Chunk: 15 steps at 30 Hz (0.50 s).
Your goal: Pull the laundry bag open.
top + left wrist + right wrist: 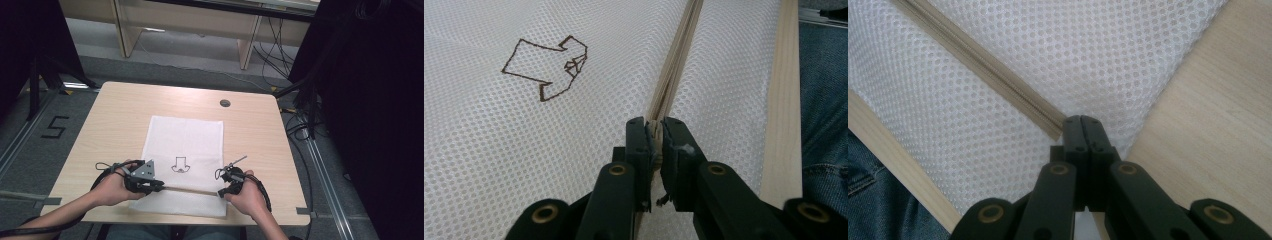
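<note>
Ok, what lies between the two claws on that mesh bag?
In the high view, the beige zipper strip runs from the left claw to the right claw, across the white mesh bag.

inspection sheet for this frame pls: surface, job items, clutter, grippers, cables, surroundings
Surface: light wood table, round grommet hole near far edge.
Job's things: white mesh bag lying flat, brown shirt outline printed on it; beige zipper running across its near end.
Clutter: nothing seen.
Grippers: left gripper shut on the zipper's end; right gripper shut on the bag at the zipper's other end.
Cables: one black cable trailing from each gripper; more on the floor far right.
Surroundings: grey floor, taped "5", wooden furniture legs, black curtains.
</note>
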Each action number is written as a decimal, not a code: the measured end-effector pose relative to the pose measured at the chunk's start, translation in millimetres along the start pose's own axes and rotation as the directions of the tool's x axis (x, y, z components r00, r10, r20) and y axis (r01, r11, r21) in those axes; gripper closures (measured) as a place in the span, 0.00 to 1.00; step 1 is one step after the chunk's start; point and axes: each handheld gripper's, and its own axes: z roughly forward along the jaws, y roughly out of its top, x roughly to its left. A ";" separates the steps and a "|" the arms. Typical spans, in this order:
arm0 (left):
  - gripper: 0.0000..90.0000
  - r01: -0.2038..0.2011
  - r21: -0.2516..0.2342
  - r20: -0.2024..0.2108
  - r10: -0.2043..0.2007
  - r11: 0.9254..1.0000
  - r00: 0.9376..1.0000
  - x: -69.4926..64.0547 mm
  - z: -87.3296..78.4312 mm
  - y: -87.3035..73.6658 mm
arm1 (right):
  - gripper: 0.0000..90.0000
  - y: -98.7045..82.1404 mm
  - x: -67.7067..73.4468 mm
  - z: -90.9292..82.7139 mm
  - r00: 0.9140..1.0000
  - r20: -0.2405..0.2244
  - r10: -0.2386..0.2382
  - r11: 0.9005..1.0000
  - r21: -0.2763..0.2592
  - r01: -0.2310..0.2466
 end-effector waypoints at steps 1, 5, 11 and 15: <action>0.91 -0.003 0.003 0.000 0.003 1.000 1.000 0.2 0.0 -0.4 | 1.00 0.0 0.0 0.0 1.000 0.001 0.001 1.000 0.000 -0.001; 0.91 0.008 0.003 0.003 -0.008 1.000 1.000 1.3 -0.5 -2.2 | 1.00 -0.1 0.3 -0.4 1.000 -0.002 0.012 1.000 0.004 -0.012; 0.91 0.010 -0.002 0.005 -0.010 1.000 1.000 1.0 -1.4 -3.1 | 1.00 0.2 -0.2 -1.0 1.000 -0.004 0.003 1.000 0.011 -0.003; 0.91 0.014 -0.011 0.006 -0.014 1.000 1.000 0.7 -2.3 -4.5 | 1.00 0.1 -0.3 -0.8 1.000 -0.002 0.005 1.000 0.007 -0.005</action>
